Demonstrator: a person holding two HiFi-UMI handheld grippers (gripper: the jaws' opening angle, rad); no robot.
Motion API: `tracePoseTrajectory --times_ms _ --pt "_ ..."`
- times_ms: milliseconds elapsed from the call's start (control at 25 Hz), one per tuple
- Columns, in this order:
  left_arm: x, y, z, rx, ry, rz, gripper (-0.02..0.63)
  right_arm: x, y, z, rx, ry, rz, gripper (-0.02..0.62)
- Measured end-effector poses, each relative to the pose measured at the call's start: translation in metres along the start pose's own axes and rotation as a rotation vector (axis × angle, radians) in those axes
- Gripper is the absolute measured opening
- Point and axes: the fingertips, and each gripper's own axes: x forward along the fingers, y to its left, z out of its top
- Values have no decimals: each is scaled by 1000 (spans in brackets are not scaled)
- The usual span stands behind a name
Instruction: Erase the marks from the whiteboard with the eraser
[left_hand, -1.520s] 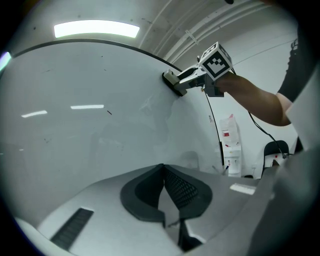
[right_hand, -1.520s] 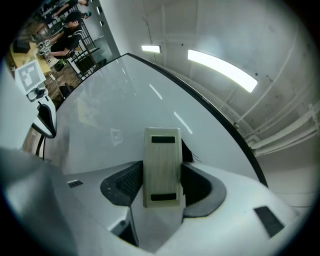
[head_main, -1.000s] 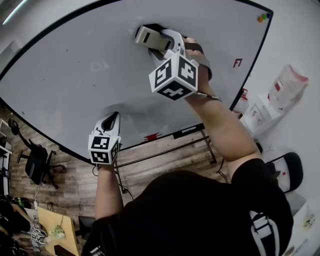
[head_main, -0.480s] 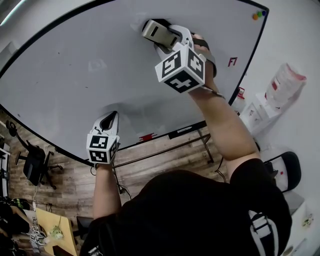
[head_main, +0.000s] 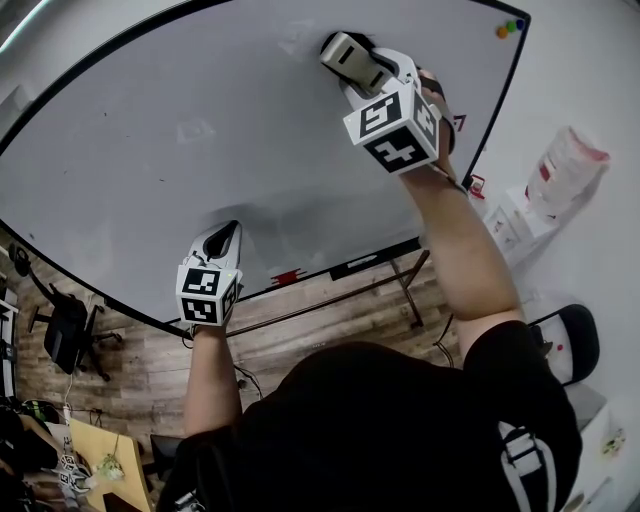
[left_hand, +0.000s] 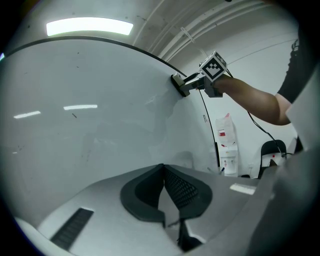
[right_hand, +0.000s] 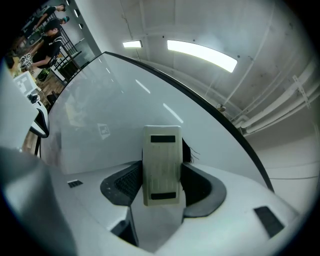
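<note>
Clamping the eraser (right_hand: 161, 165) lengthwise in my right gripper (head_main: 372, 72), I see a dark mark (right_hand: 191, 149) peeking past its right edge on the whiteboard (head_main: 200, 130); my left gripper (head_main: 222, 238) hangs pinched together, empty, well below.

High right on whiteboard (head_main: 150, 130), eraser (head_main: 350, 58) — left tool (head_main: 224, 238) near lower edge.

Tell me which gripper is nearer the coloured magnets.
Right. The right gripper, shut on the eraser, is high on the whiteboard, left of the magnets; the left gripper sits by its lower edge.
</note>
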Motion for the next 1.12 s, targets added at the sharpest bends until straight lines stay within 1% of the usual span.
tracePoseTrajectory --times_ms 400,640,960,1120 --pt "12 -12 4 8 10 -13 11 -1 -31 -54 73 50 -33 232" --pt "15 -18 7 21 8 -19 11 0 -31 -57 75 50 -32 232" --pt "11 -18 13 8 -2 -5 12 -2 -32 -58 71 47 -40 232" --pt "11 -16 6 15 11 -9 12 -1 -32 -57 75 45 -43 232"
